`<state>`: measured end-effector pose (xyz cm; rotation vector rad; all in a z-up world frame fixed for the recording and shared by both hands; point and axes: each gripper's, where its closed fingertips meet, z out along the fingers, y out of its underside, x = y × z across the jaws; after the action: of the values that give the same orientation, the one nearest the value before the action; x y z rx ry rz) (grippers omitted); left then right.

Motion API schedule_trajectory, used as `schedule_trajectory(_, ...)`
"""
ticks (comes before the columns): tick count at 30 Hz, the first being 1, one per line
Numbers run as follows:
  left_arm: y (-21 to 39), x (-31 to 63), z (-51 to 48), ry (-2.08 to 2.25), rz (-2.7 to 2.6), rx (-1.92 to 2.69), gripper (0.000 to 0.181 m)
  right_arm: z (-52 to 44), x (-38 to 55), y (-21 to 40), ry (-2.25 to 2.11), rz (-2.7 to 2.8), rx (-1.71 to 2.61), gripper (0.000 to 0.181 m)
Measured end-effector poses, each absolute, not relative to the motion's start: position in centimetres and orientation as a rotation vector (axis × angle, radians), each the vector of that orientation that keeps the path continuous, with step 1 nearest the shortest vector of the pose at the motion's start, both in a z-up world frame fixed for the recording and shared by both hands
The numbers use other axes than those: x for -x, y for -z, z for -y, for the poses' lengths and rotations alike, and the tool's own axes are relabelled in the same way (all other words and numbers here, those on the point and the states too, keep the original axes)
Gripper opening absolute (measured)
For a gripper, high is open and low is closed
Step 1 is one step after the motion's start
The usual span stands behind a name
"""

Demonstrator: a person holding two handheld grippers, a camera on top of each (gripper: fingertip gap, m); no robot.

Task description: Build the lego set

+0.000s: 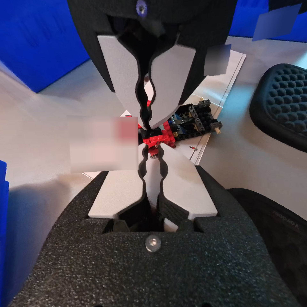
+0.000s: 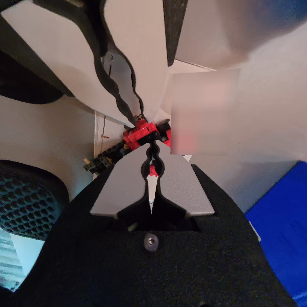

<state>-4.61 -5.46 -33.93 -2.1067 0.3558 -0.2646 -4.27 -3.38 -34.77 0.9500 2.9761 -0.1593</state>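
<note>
Our left gripper (image 1: 152, 147) pinches the red front of the lego car (image 1: 174, 131), fingers nearly together on it. Opposite, our right gripper (image 2: 153, 141) closes on a black plate atop that red end. Beyond lies the car's black chassis on the instruction sheet (image 1: 221, 103), near the table's (image 1: 232, 166) blue bin (image 1: 41, 49).
</note>
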Motion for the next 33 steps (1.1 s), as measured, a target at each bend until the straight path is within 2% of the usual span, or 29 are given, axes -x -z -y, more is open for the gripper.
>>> schedule_trajectory(10,33.6,4.9,5.5,0.293,-0.319,2.087,0.01,3.4,4.3,34.7,0.103,-2.971,-0.948,0.0)
schedule_trajectory(16,33.6,5.0,5.5,0.273,-0.319,2.088,0.011,4.3,4.7,33.8,0.329,-2.936,-0.903,0.0)
schedule_trajectory(23,33.3,5.3,5.5,0.284,-0.29,2.075,0.011,4.0,4.9,34.5,0.304,-3.02,-0.756,0.0)
schedule_trajectory(33,34.6,4.5,5.6,0.273,-0.375,2.15,0.009,4.2,4.9,34.6,0.311,-3.019,-0.83,0.0)
